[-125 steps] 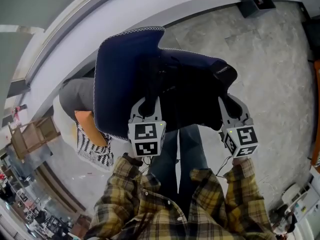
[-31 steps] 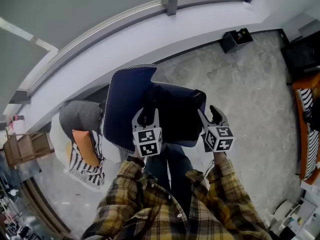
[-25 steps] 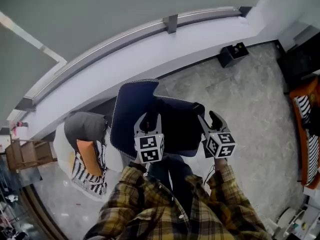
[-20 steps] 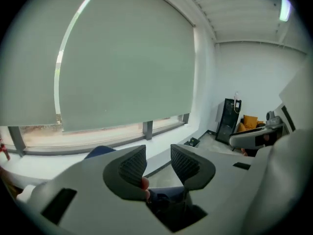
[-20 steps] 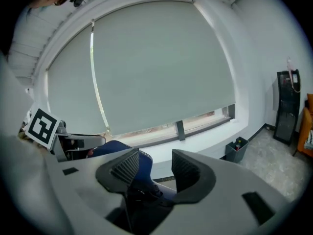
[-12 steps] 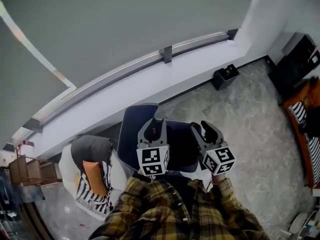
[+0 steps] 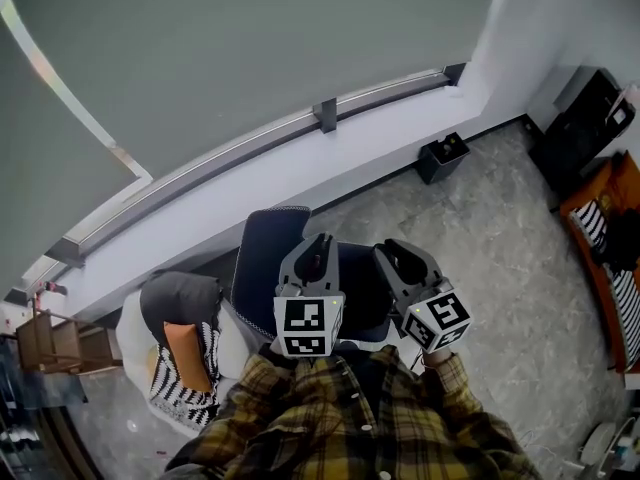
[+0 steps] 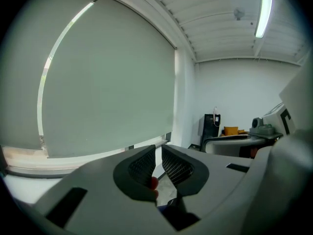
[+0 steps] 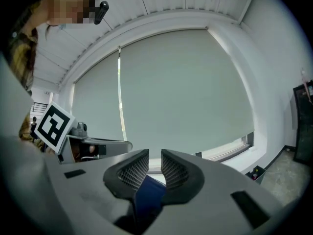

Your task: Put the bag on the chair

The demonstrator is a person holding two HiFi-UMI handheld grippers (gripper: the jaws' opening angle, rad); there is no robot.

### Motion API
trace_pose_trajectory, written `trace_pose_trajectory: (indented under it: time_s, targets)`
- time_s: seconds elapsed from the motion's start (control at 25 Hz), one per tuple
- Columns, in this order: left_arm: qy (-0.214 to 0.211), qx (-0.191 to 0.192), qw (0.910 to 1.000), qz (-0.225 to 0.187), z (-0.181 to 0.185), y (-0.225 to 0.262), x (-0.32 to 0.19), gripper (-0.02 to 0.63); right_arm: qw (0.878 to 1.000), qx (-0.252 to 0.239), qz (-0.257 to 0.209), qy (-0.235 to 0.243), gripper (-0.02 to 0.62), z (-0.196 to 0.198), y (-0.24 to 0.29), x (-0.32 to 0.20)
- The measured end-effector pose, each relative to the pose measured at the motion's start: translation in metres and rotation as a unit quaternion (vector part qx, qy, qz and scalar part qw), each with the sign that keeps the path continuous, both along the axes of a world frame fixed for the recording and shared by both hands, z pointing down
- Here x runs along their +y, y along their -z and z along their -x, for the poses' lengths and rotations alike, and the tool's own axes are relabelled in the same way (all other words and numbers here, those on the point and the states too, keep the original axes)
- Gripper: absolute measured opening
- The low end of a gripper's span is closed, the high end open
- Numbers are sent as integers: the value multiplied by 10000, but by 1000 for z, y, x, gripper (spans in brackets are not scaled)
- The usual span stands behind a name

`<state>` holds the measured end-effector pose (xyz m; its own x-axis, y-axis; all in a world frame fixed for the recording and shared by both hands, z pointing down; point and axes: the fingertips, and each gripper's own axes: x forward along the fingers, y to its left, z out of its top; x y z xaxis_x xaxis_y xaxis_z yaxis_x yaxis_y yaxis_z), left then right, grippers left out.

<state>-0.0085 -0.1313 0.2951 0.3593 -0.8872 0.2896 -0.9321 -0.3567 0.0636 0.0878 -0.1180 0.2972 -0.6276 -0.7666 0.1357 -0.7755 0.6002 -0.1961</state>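
We are standing on a grey stone floor (image 7: 500,238) beside a long window wall (image 7: 250,58) covered by a blind. The navy chair (image 7: 262,258) is sitting right below us with its back toward that wall. The black bag (image 7: 357,286) is lying on the chair's seat, showing in the gap between our two grippers. So we are judging the placing itself as done and the step in hand as the let-go and pull-away.

We are holding the left gripper (image 7: 318,251) and the right gripper (image 7: 400,258) side by side above the bag, apart from it as far as the head view shows. The left gripper's fingers (image 8: 178,168) have just been closing and are standing a narrow slit apart with nothing between them. The right gripper's fingers (image 9: 177,173) have been closing too and are likewise a slit apart, gripping nothing. The blue patch below them looks to be the chair underneath, not something held.

The next move, as we are reading it, is calling for little. We are keeping both grippers clear of the bag and checking that it is sitting steady rather than slumping toward the seat's front edge.

As for containers, we cannot tell what the bag is holding. A small black box (image 7: 440,158) on the floor by the wall is looking open-topped, its contents too small to name.
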Motion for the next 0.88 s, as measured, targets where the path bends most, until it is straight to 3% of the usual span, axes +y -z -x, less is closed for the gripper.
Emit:
trace_pose_trajectory:
  time_s: [0.44, 0.88]
  targets:
    - [-660, 393, 9970, 107, -22, 15, 37, 23, 9997, -18, -145, 204, 22, 9, 21, 39]
    - [-912, 336, 9951, 188, -23, 15, 59, 18, 9992, -32, -52, 393, 17, 20, 22, 52]
